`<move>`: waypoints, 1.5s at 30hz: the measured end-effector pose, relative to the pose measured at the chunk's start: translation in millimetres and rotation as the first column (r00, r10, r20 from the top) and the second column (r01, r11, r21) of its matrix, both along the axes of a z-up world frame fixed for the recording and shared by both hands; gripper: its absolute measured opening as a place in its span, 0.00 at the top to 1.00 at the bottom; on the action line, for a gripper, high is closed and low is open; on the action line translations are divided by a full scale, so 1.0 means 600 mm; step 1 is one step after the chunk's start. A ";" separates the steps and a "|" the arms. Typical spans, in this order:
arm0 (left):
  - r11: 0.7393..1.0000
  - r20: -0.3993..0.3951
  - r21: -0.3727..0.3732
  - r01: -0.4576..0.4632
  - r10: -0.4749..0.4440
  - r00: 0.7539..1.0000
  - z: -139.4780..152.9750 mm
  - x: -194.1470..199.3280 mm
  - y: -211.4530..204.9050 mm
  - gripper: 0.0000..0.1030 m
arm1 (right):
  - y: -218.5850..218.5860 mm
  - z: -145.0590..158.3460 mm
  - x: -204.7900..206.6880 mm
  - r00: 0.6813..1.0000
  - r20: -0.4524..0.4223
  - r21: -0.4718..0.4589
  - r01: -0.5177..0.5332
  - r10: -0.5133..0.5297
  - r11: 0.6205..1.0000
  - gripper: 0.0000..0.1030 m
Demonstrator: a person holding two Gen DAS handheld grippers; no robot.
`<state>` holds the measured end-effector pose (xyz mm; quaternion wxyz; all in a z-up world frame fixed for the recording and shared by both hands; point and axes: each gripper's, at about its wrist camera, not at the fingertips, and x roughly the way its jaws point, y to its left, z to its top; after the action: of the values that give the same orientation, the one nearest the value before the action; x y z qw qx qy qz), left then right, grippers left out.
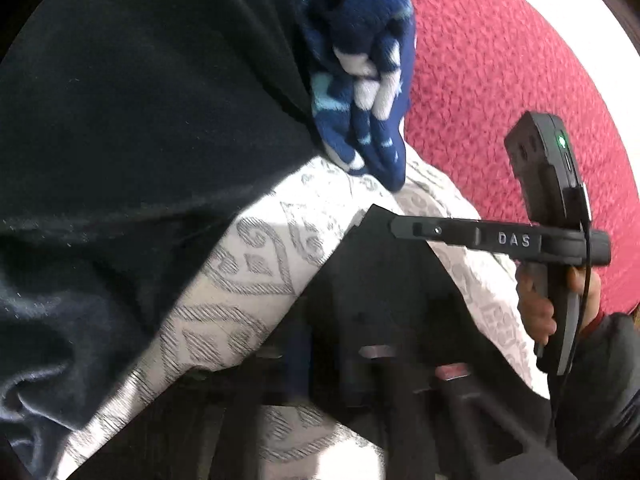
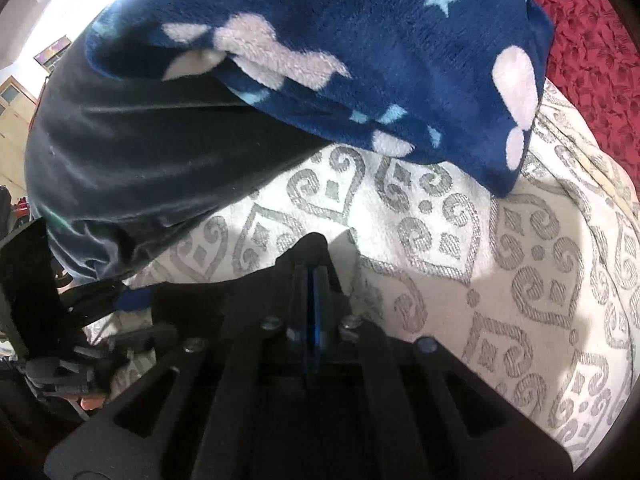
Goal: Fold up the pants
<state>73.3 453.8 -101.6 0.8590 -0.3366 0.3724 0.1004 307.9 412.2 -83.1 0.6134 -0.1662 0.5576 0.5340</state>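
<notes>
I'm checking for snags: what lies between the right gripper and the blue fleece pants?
Only bare patterned white cover separates the right gripper from the blue fleece pants, seen in the right wrist view.

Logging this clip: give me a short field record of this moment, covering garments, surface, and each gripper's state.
setting: white cover with grey heart pattern, red textured blanket beyond it
garment 1: black fabric, rumpled, lying on the white cover
garment 2: navy fleece with stars and white shapes, bunched, overlapping the black fabric's edge
left gripper: too blurred in its own view to read
right gripper: fingers together, with a thin blue strip between them
fold progress: nothing neatly folded yet
</notes>
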 end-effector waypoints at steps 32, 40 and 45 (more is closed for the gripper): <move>0.931 -0.007 0.307 0.197 -0.205 0.979 0.056 0.052 -0.127 0.88 | -0.601 0.126 -0.092 0.850 0.326 -0.279 0.505 -0.414 0.817 0.57; 0.779 -0.104 0.378 0.500 -0.500 0.859 0.084 0.161 -0.327 0.59 | -0.851 0.116 -0.212 0.646 0.417 -0.292 0.761 -0.639 0.579 0.39; 0.652 -0.199 0.390 0.650 -0.630 0.751 0.072 0.187 -0.430 0.59 | -0.962 0.138 -0.222 0.520 0.432 -0.208 0.853 -0.737 0.480 0.39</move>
<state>185.5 195.6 -58.6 0.8825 0.0196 0.4541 -0.1205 174.9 -164.7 -0.1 0.8168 -0.0798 0.5706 0.0293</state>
